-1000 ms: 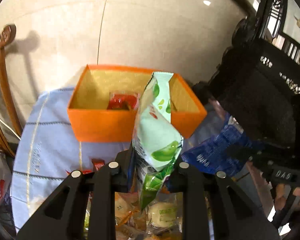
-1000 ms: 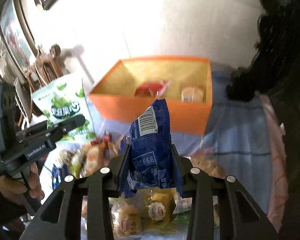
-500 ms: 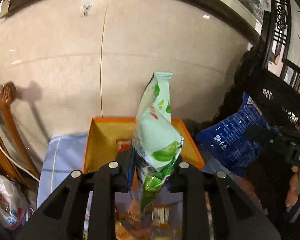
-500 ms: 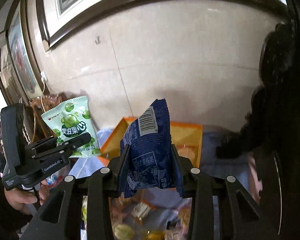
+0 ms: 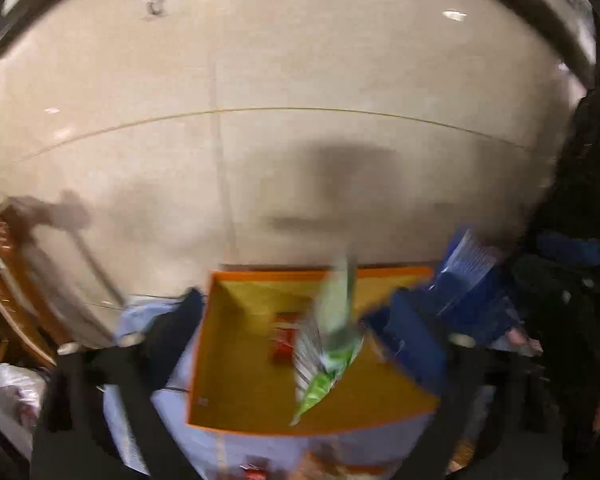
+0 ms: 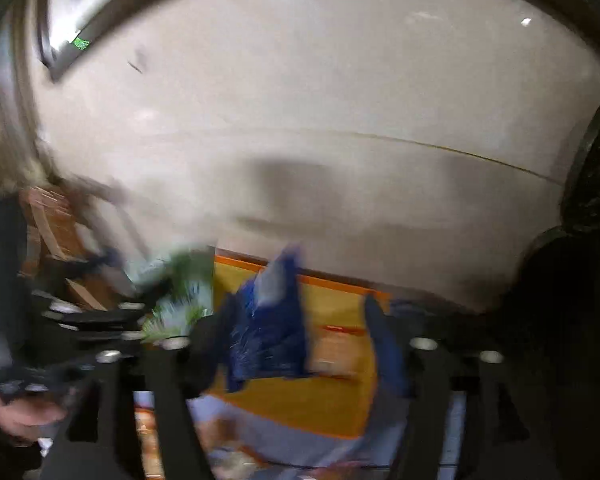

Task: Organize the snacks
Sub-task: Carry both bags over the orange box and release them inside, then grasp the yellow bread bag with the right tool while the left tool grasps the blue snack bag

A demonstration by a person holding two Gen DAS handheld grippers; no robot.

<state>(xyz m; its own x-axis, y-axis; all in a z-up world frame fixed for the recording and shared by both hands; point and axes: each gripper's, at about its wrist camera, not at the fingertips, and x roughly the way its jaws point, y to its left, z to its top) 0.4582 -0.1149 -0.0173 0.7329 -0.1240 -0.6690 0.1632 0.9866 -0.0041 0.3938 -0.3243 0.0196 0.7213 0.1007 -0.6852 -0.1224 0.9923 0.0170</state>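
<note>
Both claws opening above orange box (image 5: 236, 384): left claw (image 5: 300, 320) apparently clear of green bag (image 5: 328, 348), right claw (image 6: 296, 320) of blue bag (image 6: 268, 332).

One orange box (image 5: 260, 420), one green packet (image 5: 328, 356), one blue packet (image 6: 268, 332), perhaps one red packet (image 5: 282, 344).

**Both wrist views: heavy motion blur, overhead glare**

Ceiling lights are glaring off the glossy wall (image 5: 300, 80) as bright spots near the top of both views. Soft dark shadows are sitting mid-wall. Everything low in frame is smearing, including the orange box (image 5: 260, 380) and the green packet (image 5: 328, 344). Fisheye is bending wall seams; corners are going black.
</note>
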